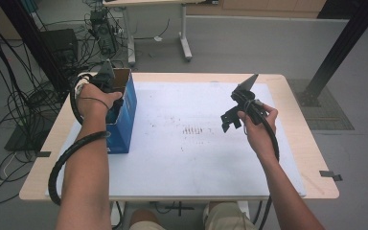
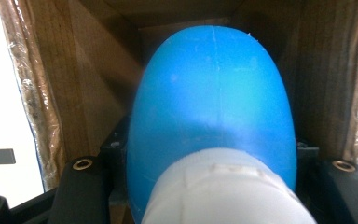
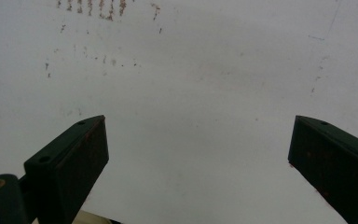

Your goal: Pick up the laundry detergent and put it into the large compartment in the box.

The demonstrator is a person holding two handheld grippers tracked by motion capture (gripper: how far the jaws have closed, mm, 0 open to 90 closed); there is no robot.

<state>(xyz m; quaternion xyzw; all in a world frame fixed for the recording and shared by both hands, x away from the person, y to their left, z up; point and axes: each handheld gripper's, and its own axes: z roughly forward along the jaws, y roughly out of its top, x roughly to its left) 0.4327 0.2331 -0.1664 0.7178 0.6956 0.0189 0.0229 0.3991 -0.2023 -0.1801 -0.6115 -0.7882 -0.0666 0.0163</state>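
A smooth blue rounded object (image 2: 214, 93) with a white end (image 2: 223, 191) sits between the jaws of my left gripper (image 2: 212, 186), which is shut on it. Brown cardboard walls (image 2: 88, 84) surround it on both sides and behind. In the high view my left gripper (image 1: 111, 98) reaches down into an open blue box (image 1: 124, 122) at the table's left side, and its tips are hidden inside. My right gripper (image 1: 231, 120) hangs over the white mat (image 1: 196, 153) at the right, tilted down. Its jaws stand wide apart (image 3: 198, 154) with nothing between them.
The white mat covers most of the wooden table (image 1: 294, 100) and carries small dark stains (image 1: 194, 130) near its middle. Cables and a dark stand (image 1: 33, 72) lie on the floor to the left. A black post (image 1: 338, 48) stands at the far right.
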